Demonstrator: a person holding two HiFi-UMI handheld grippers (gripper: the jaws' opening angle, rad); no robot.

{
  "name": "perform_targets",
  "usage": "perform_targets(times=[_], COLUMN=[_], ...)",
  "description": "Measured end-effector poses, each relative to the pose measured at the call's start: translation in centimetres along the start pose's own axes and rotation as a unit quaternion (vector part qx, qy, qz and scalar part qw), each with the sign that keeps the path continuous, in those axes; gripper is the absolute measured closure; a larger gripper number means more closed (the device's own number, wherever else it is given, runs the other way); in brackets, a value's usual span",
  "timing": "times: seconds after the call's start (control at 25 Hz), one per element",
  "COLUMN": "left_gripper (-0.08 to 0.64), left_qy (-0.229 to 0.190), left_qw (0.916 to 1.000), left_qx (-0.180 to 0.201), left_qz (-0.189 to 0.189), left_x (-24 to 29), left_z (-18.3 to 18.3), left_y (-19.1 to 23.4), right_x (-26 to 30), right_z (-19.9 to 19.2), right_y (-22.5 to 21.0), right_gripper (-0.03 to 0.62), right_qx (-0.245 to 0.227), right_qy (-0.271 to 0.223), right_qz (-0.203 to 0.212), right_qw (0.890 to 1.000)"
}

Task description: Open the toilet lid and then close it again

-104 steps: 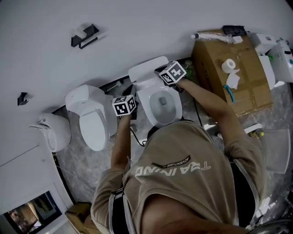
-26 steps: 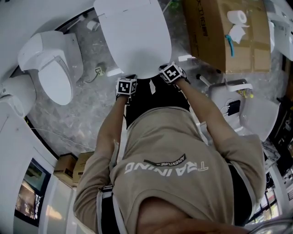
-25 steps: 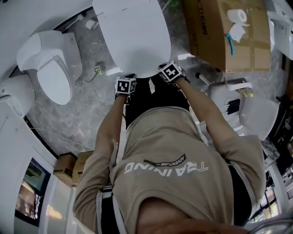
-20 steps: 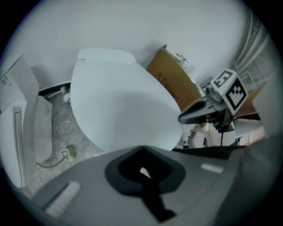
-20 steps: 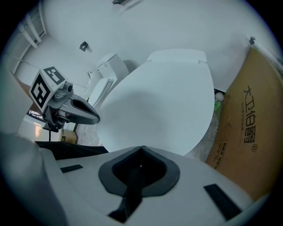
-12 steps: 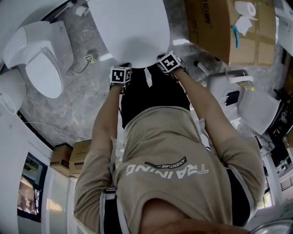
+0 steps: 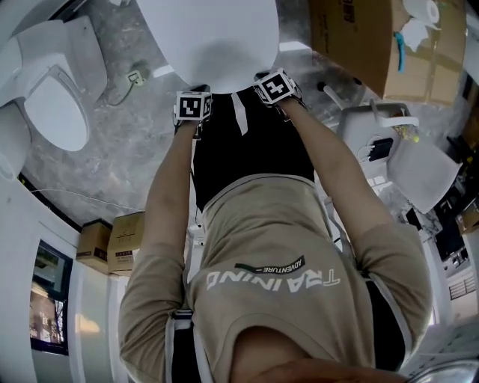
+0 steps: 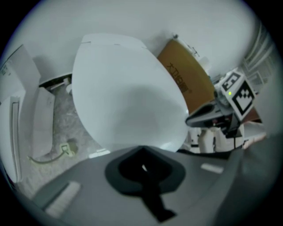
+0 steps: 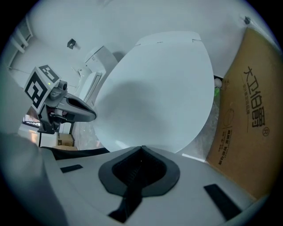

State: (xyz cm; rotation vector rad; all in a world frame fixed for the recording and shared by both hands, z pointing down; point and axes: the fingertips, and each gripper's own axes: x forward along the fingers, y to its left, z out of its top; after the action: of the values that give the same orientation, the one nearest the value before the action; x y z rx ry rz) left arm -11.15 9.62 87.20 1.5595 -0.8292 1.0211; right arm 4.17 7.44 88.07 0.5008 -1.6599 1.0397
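The lid is seen lying down on the toilet. A cardboard box is set beside it, shut, with a paper roll on top. The left gripper and right gripper are held at the lid's front edge, fingers closed on nothing.

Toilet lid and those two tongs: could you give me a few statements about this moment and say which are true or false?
1. The toilet lid is down. True.
2. A cardboard box stands beside the toilet. True.
3. The left tongs are at the lid's hinge end. False: like the right tongs, they are at its front edge.
4. The toilet roll lies on the floor. False: it sits on the box.
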Motion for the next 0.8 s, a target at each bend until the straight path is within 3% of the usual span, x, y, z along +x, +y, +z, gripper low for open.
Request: perform_targets(times=[0.24,0.44,0.64,0.8], left_gripper=[0.555,0.555,0.555,0.555], left_qy=[0.000,-0.003,-0.006,-0.007], left_qw=[0.9999,0.9997,0.9992,0.9992], left_qx=[0.000,-0.014,0.008,-0.007], left_qz=[0.010,0.018,0.039,0.038], left_x=[1.6,3.1,4.3,5.2], left_z=[-0.5,-1.1,-1.0,-1.3], left_y=[0.6,1.1,1.4,1.7], right_x=[1.6,3.0,4.1,5.0], right_z=[-0.5,-0.9,-1.7,-1.8], right_y=[-0.5,-0.9,-1.4,-1.8], right_gripper=[0.578,0.580,0.580,0.578], right_qx=[0.002,0.028,0.044,0.064], right_qy=[0.008,0.014,0.020,0.016], right_qz=[-0.002,-0.003,-0.008,-0.007], right_qw=[1.000,0.999,0.999,0.998])
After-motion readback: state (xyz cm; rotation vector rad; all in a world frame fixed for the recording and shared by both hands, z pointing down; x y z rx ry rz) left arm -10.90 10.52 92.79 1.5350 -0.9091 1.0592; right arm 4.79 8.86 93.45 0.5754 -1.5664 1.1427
